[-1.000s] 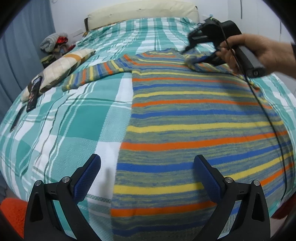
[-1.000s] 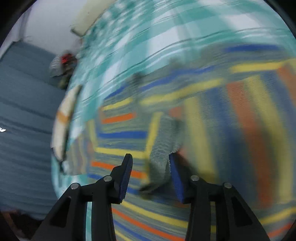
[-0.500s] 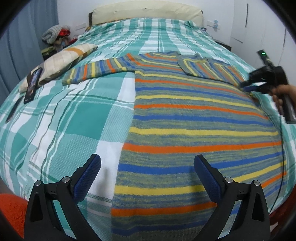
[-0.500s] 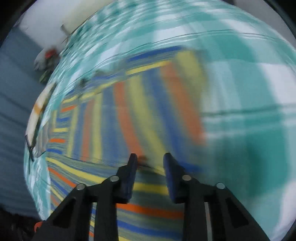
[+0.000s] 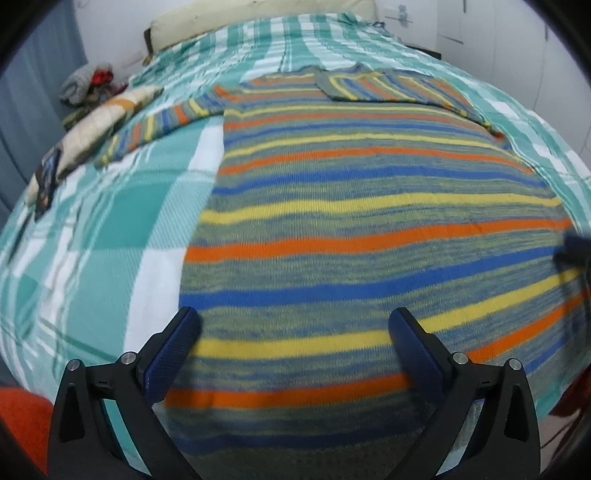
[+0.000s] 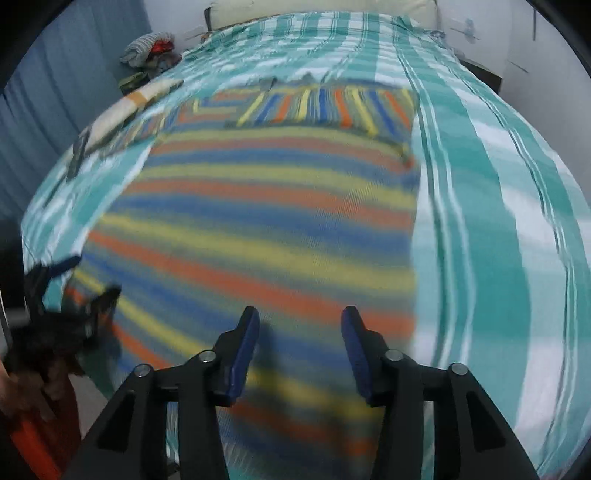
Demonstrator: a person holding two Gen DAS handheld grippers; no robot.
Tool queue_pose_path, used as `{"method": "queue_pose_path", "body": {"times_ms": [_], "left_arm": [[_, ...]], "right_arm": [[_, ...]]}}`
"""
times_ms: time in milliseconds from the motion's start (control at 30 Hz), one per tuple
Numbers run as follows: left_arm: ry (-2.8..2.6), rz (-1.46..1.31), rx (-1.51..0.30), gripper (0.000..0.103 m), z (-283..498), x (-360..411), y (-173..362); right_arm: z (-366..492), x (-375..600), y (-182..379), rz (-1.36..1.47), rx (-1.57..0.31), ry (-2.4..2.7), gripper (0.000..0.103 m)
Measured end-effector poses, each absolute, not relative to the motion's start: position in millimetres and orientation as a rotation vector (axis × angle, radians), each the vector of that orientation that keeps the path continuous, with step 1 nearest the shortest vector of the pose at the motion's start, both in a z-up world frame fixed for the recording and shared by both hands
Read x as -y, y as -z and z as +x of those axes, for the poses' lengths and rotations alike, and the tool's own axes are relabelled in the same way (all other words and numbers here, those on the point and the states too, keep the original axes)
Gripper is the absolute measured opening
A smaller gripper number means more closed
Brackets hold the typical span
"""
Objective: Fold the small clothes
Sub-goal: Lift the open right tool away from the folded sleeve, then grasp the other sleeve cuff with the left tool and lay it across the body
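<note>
A striped sweater (image 5: 354, 206) lies flat on a bed (image 5: 110, 236) covered by a teal and white checked sheet, filling the middle and right of the left wrist view. Its stripes run across the frame in orange, yellow and blue on a grey-green ground. One sleeve (image 5: 159, 125) stretches out toward the upper left of the frame, its cuff end close to a cream and orange pillow (image 5: 107, 114). The other sleeve (image 5: 391, 90) is folded in over the chest, lying across the top of the sweater in the upper middle (its stripes run at an angle to those of the body).

The left gripper (image 5: 295, 325) sits at the bottom of its own frame, over the sweater's lower part near the hem, with its blue-padded jaws spread wide and nothing between them. In the right wrist view it shows blurred at the lower left edge (image 6: 79, 280).

The right gripper (image 6: 300, 325) hangs above the sweater's lower right area in its own frame, near the garment's right edge. Its jaws have just been opening and stand partly apart, with no cloth caught between the pads.

A dark flat object (image 5: 48, 173), too blurred to name, leans on the pillow at the left edge. A heap of clothes (image 5: 86, 86) sits beyond the bed in the upper left, and a pale headboard (image 5: 258, 11) runs along the top.
</note>
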State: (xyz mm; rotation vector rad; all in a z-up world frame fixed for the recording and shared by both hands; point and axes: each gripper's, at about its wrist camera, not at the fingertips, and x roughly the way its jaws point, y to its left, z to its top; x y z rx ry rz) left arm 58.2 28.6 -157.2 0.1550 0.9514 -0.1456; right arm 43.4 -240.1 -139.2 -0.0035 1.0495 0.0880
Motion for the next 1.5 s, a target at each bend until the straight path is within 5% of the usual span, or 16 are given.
{"method": "queue_pose_path", "body": {"times_ms": [900,1133,1500], "left_arm": [[0.196,0.181,-1.021,0.103,47,-32,163],[0.255,0.003,-1.057,0.102,53,-57,140],[-0.049,-0.39,-0.914,0.102,246,-247,93]], "right_arm": [[-3,224,171,-0.084,-1.02,0.062,0.091],[-2,225,174,-0.075,-1.027,0.078,0.097],[1,225,176,-0.066,-1.036,0.073,0.102]]}}
